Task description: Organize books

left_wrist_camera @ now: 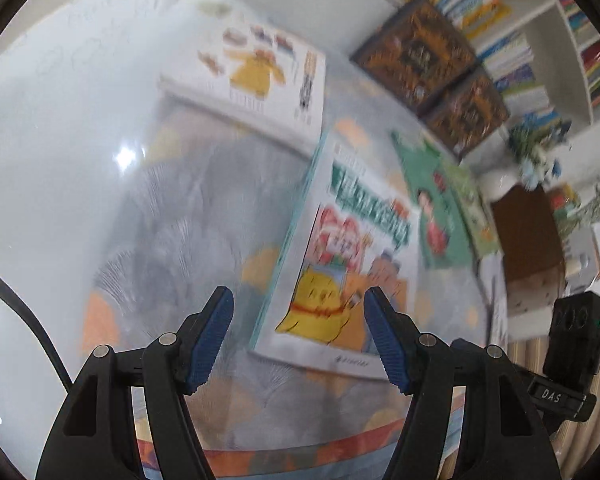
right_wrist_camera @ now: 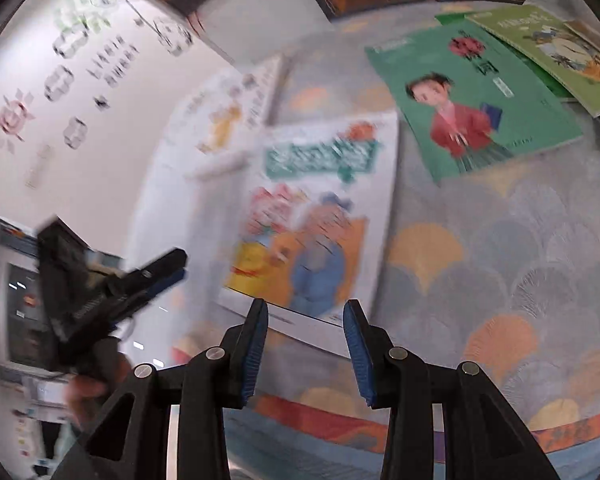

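Picture book (right_wrist_camera: 316, 216) flat, long axis away from both spread, empty grippers (left_wrist_camera: 299, 344) (right_wrist_camera: 306, 350).

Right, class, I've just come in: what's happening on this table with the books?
A person holds a gripper in each hand over a patterned tablecloth strewn with picture books. Both the left gripper and the right gripper are open and empty, pointing at a white cartoon book lying flat. A green book and a lighter green one lie beyond it. Nothing has been picked up; the pictures are blurred.
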A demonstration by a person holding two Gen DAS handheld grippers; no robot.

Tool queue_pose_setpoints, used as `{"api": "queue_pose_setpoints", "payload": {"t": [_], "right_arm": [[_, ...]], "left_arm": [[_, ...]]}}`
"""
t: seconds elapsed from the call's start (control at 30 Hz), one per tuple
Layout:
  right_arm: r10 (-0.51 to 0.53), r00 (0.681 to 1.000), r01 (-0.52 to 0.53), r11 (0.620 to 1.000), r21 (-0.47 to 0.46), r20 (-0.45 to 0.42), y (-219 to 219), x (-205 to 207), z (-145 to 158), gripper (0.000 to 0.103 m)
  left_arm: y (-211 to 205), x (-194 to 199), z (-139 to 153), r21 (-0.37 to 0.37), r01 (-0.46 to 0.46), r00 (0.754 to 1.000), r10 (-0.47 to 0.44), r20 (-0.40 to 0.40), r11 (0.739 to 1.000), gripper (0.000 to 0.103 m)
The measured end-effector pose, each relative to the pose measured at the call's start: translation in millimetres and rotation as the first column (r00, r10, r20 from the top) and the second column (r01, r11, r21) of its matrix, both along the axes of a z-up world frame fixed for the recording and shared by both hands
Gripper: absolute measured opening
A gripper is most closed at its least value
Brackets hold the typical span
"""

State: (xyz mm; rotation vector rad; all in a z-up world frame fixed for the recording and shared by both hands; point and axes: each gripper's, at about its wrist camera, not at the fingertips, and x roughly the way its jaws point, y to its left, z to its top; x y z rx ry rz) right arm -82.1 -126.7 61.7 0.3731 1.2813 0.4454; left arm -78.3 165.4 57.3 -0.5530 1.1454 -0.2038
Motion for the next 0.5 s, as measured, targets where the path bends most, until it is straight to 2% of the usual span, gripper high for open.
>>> {"api": "queue_pose_setpoints", "payload": {"t": [0.07, 0.13, 0.2, 0.27, 0.37, 0.5], "right_arm": [[0.005, 1.000, -0.006, 0.995, -0.096, -0.005, 8, -2, -14, 0.038], [0.003, 1.000, -0.005, 0.989, -0.148, -0.014, 13, -2, -26, 0.038], [-0.003, 1.000, 0.002, 0.988, -0.155, -0.006, 14, -3, -35, 0.038], [-0.001, 1.000, 0.004, 0.983, -0.183, 0.013, 18, -6, -41, 0.031], [0.006, 1.000, 0.000, 0.973, -0.231, 0.027, 27, -11, -46, 0.025], [0.006, 0.998, 0.009, 0.972, -0.237, 0.062, 27, -18, -45, 0.025]], "left_arm": [[-6, 0, -11, -0.004, 0.027, 0.999, -0.027, -0.022, 1.000, 0.064], [-14, 0, -20, 0.009, 0.063, 0.997, -0.062, -0.039, 0.998, 0.058], [-21, 1, -25, 0.044, 0.091, 0.995, -0.089, -0.049, 0.995, 0.053], [-23, 0, -24, 0.072, 0.103, 0.994, -0.101, -0.033, 0.992, 0.049], [-22, 0, -26, 0.074, 0.106, 0.994, -0.104, -0.027, 0.992, 0.047], [-25, 0, -27, 0.082, 0.127, 0.992, -0.126, -0.021, 0.988, 0.047]]}}
